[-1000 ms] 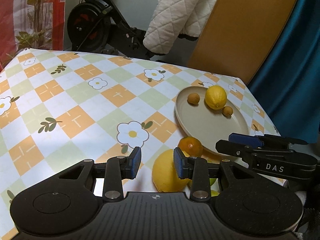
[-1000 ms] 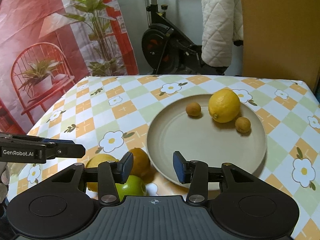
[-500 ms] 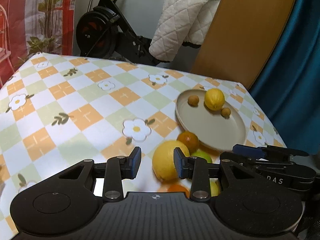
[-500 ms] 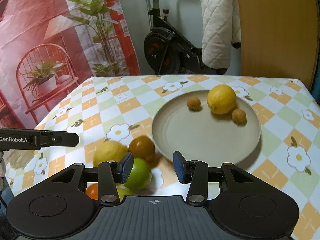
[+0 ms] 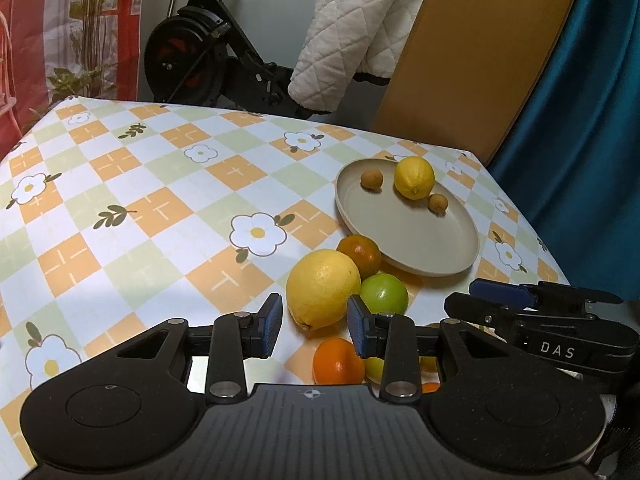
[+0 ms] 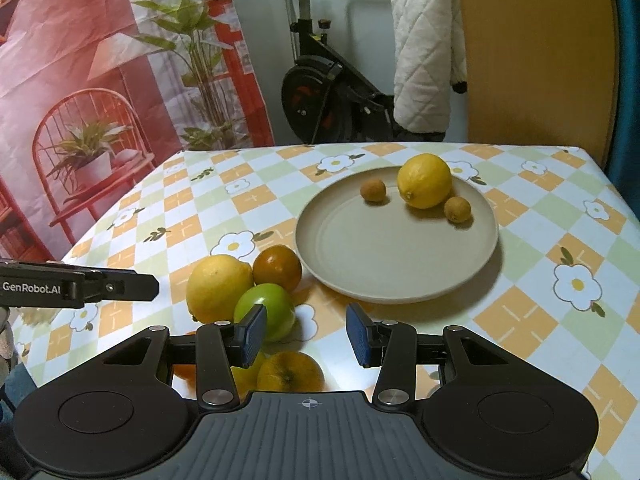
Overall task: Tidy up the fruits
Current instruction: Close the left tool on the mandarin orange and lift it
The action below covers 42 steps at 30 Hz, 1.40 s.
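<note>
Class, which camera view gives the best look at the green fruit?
The left wrist view: the green fruit shows almost whole beside the big lemon. In the right wrist view a fingertip covers part of it.

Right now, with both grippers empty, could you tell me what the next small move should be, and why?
Probably ease the left gripper forward onto the big lemon: its jaws stand apart and empty, the lemon lies on the cloth just ahead of them, outside the plate.
</note>
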Each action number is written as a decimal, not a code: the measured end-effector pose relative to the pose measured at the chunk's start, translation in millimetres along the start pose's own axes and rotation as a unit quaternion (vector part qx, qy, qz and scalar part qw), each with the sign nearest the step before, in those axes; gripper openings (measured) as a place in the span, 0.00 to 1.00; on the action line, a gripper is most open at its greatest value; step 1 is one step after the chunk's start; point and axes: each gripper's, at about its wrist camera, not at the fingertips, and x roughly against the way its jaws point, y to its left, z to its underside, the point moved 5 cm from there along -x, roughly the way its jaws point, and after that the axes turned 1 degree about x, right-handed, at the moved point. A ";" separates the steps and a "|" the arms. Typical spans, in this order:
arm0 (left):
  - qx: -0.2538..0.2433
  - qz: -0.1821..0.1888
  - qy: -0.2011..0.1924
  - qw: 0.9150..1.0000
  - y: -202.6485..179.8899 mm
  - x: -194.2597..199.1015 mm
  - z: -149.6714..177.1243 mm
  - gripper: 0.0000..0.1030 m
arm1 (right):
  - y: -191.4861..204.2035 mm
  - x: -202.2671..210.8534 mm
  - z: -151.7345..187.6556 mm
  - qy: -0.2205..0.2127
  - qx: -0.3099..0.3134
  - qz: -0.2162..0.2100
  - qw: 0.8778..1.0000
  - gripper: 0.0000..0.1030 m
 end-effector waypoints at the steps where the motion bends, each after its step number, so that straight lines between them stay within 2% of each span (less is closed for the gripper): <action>1: 0.001 0.001 0.001 1.000 0.1 -0.2 1.1 0.36 | 1.3 0.1 -0.2 0.000 0.002 -0.001 1.000 0.40; 15: -0.028 0.037 0.018 0.999 -26.1 -10.6 9.8 0.36 | 5.4 1.6 20.1 0.034 0.027 -0.002 0.999 0.40; 27: -0.069 0.056 0.031 0.996 -53.3 -29.5 13.8 0.36 | 4.3 -11.9 36.6 0.066 0.019 -0.020 0.997 0.41; 36: -0.119 0.084 0.054 0.988 -84.6 -48.0 15.5 0.36 | -1.0 -14.3 39.1 0.058 0.012 -0.031 0.998 0.36; 42: -0.123 0.084 0.074 0.986 -88.1 -61.8 16.9 0.36 | -3.1 -14.8 38.2 0.049 0.010 -0.035 0.998 0.36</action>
